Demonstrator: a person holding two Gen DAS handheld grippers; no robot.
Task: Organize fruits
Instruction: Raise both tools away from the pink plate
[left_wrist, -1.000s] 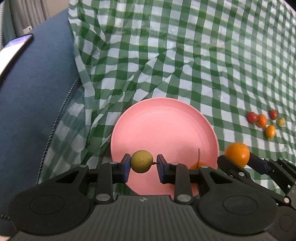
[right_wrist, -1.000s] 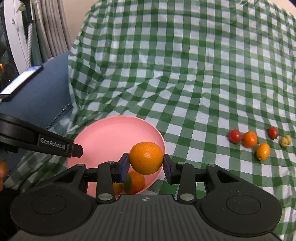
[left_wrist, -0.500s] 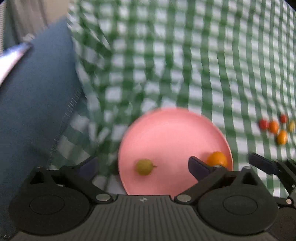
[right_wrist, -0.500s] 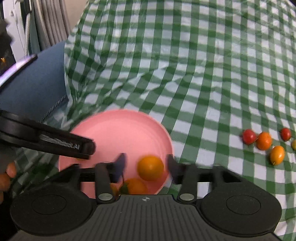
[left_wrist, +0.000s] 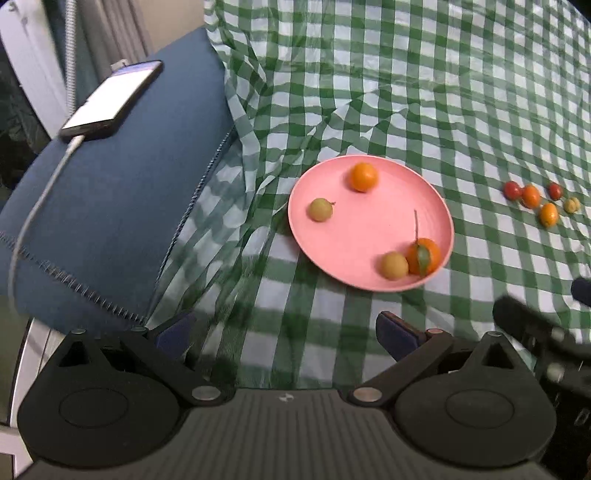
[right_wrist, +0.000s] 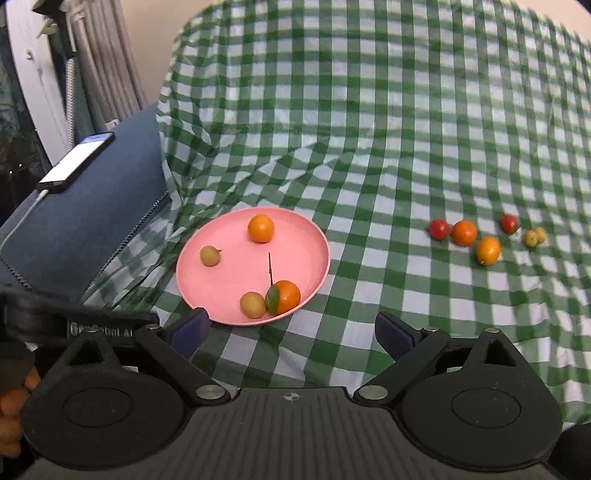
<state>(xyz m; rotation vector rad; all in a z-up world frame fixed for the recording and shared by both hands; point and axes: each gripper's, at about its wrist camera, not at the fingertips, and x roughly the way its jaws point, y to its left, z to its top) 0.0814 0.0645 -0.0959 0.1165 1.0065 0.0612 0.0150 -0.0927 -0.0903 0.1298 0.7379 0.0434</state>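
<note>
A green-and-white checked cloth (right_wrist: 369, 110) is spread over a soft surface; a blue cushion (left_wrist: 110, 206) bearing a phone (left_wrist: 110, 99) lies at the left. A pink plate (right_wrist: 229, 273) holds four fruits: a plain orange (right_wrist: 260, 228), a small yellow-green fruit (right_wrist: 209, 255), a second yellow fruit (right_wrist: 252, 304), and touching it a leafed tangerine (right_wrist: 286, 296). The left gripper (left_wrist: 284, 336) is spread to its widest and nothing is held. The right gripper (right_wrist: 291, 330) has just been opening; its jaws stand wide, with nothing between them. A cluster of loose small fruits (right_wrist: 480, 236) remains on the cloth, well apart from the plate, ahead and to the right of both grippers. The right gripper is judged the nearer to it.
</note>
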